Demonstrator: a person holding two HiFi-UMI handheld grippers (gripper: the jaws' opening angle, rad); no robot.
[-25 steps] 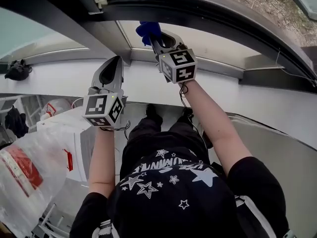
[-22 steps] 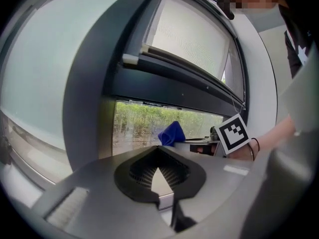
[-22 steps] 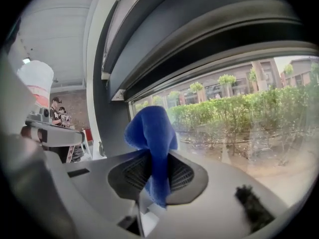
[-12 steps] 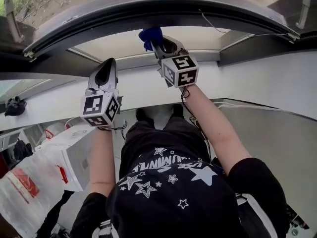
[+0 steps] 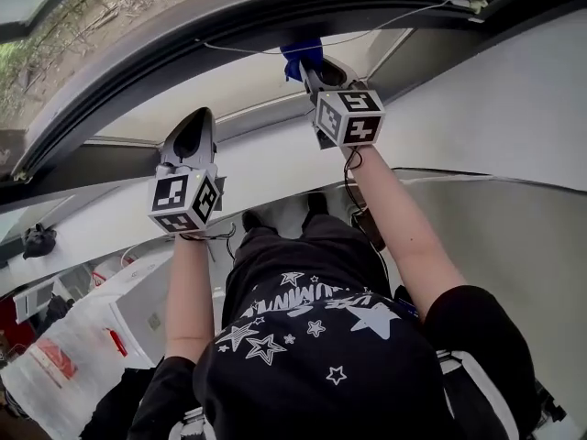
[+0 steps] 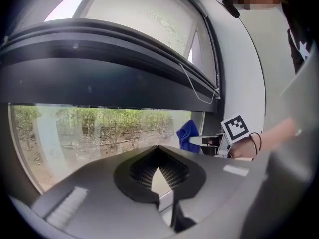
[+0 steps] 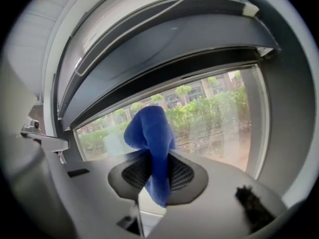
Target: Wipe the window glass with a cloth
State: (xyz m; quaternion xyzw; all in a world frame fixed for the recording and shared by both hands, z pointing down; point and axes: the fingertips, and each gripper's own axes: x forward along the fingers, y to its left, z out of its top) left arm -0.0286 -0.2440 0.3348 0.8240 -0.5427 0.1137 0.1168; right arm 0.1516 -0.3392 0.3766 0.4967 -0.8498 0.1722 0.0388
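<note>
The person stood close to the window with both arms reaching up to it. The right gripper (image 5: 315, 73) had its jaws clamped on a blue cloth (image 5: 301, 54). In the right gripper view the cloth (image 7: 150, 136) came out between the two ribbed pads and stood up in a soft bunch in front of them. I think it was held like this so that the loose bunch, and not the hard jaws, would meet the window glass (image 7: 214, 116).

From the head view the cloth was high up, at the top of the window glass (image 5: 220, 90) and just under the dark window frame (image 5: 275, 12). Whether it really pressed on the pane I could not tell. In the left gripper view the cloth (image 6: 186, 135) was at the right end of the glass (image 6: 94, 128), beside the upright part of the frame. This suggested to me that a wiping stroke was at its end or about to start from that corner.

The left gripper (image 5: 191, 134) was lower and well apart from the cloth. Its jaws were together with nothing between them. It pointed toward the window but seemed only to wait, perhaps for balance, because wiping needs one tool only.
</note>
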